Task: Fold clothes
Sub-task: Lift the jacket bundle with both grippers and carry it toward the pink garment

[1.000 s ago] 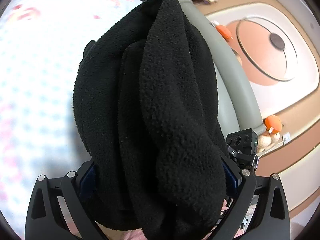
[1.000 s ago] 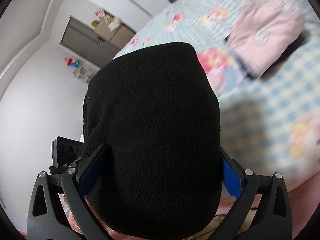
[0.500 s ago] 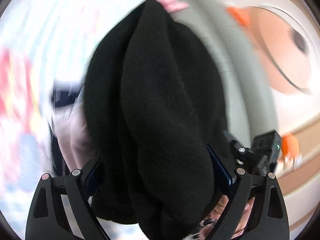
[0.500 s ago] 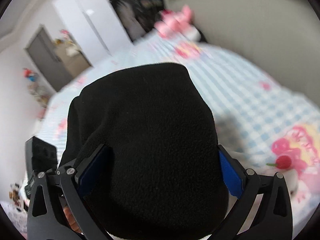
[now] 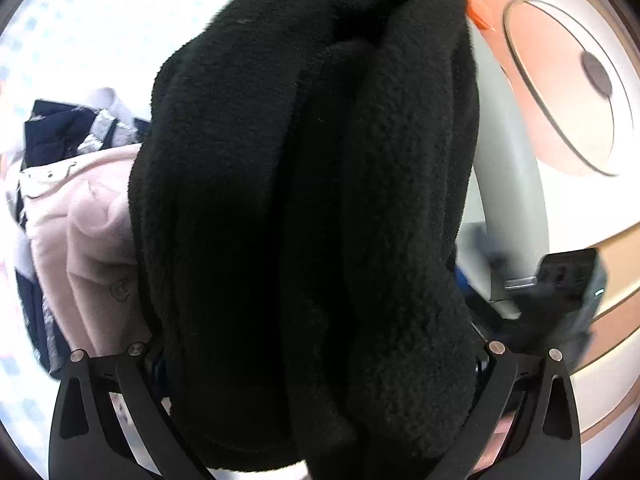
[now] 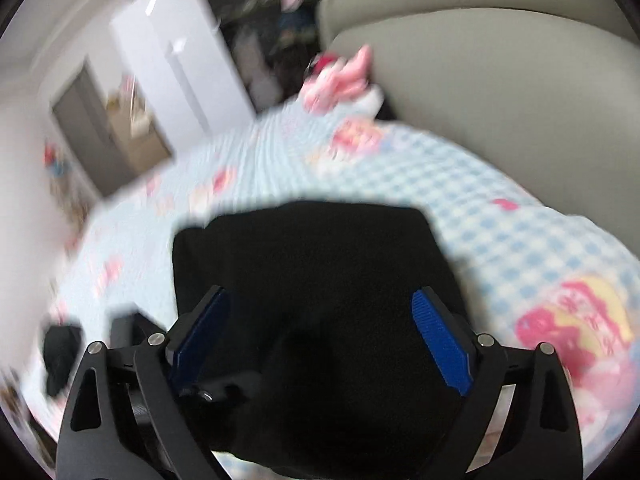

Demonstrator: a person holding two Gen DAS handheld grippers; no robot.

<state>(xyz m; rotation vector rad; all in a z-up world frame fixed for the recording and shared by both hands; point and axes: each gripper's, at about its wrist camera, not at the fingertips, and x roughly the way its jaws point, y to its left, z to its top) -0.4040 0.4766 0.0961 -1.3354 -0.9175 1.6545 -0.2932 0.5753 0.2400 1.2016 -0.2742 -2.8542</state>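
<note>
A black fleece garment (image 5: 304, 200) fills the left wrist view, bundled thick between the fingers of my left gripper (image 5: 316, 352), which is shut on it; the cloth covers both pads. In the right wrist view the same fleece (image 6: 312, 264) lies as a flat dark slab on the bed. My right gripper (image 6: 320, 328) hovers over it with its jaws closing. Both blue pads (image 6: 440, 340) show bare, with the cloth below and between them but not pinched. The right gripper (image 5: 560, 280) appears blurred at the right of the left wrist view.
A pile of clothes with a pink garment (image 5: 92, 220) and a navy one (image 5: 52, 128) lies left of the fleece. The blue-checked bedsheet (image 6: 520, 220) runs up to a grey padded headboard (image 6: 500, 80). A pink plush toy (image 6: 340, 80) sits at its foot.
The fleece no longer bulges between the right pads; it has sunk flat onto the bed and the pads stand bare. The left view has swung, and the pink clothes pile has come into sight.
</note>
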